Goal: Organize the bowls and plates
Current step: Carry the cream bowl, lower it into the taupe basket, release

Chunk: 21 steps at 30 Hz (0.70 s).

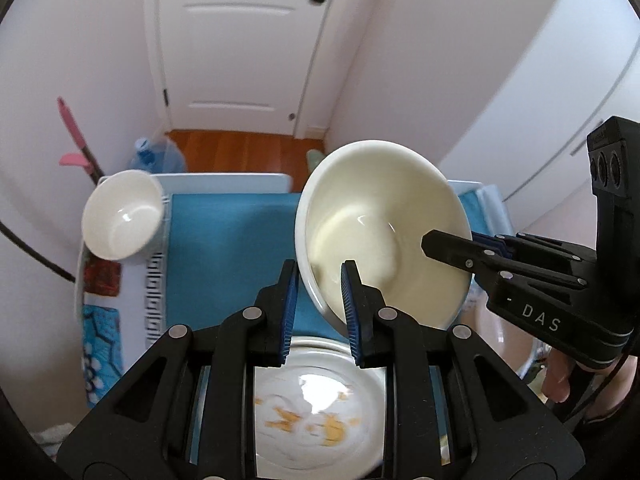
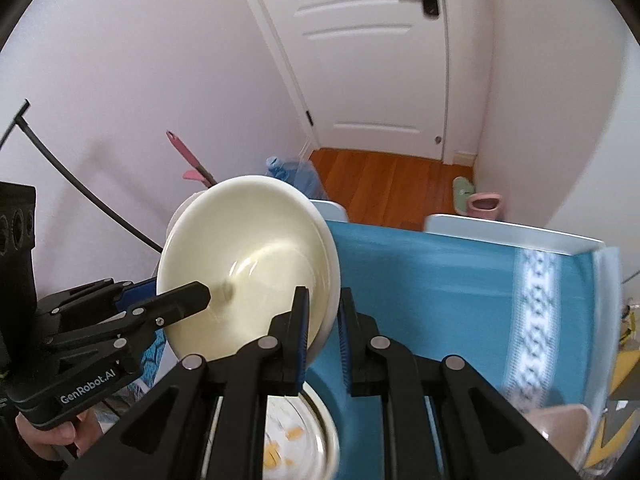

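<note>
Both tools, left tool (image 1: 320, 300) and right tool (image 2: 322, 320), pinch opposite rims of the cream bowl (image 1: 380, 228); keep it level and the lift even above the plate (image 1: 316, 412).

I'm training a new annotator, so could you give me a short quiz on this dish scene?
1. True or false: the cream bowl sits flat on the blue cloth.
2. Which dish shows beneath the left gripper? A) a plate with yellow marks B) a glass cup C) a black pan
3. Fill in: the right gripper has its jaws closed on the cream bowl's ____.

Key: 1 false, since both grippers hold it tilted in the air; 2 A; 3 rim.
</note>
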{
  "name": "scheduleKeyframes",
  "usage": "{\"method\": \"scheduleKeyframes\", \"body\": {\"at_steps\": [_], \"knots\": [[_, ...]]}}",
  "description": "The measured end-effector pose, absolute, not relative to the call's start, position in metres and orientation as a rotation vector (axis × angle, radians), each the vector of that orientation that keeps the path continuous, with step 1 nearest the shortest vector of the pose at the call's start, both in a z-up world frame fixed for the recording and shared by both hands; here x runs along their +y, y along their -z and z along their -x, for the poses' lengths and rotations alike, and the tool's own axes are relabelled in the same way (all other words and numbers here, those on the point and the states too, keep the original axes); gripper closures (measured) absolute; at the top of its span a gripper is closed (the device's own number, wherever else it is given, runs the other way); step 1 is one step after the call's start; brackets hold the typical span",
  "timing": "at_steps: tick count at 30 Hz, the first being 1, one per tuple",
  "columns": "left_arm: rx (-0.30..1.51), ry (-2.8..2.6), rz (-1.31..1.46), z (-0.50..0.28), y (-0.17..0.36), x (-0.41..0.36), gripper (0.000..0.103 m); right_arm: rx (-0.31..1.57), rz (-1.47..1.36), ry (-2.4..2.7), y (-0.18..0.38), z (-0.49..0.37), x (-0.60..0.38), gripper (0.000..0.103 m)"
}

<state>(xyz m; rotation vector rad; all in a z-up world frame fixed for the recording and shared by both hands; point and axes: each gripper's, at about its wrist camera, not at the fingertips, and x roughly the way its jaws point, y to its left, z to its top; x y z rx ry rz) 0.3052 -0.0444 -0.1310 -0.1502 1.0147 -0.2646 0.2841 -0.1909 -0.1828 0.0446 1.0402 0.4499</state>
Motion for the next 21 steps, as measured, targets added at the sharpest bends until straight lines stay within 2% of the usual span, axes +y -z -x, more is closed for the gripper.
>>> {"method": "scheduleKeyframes", "body": {"at_steps": [11, 21], "knots": [[1.028, 0.388, 0.121, -0.259, 0.12, -0.177, 0.083, 0.993, -0.073, -0.354, 0.162, -0.211, -0.319, 0.09], [1.124, 0.464, 0.052, -0.235, 0.163, -0.275, 0.083, 1.048, -0.118, -0.239, 0.19, -0.167, -0.407, 0.09]]}}
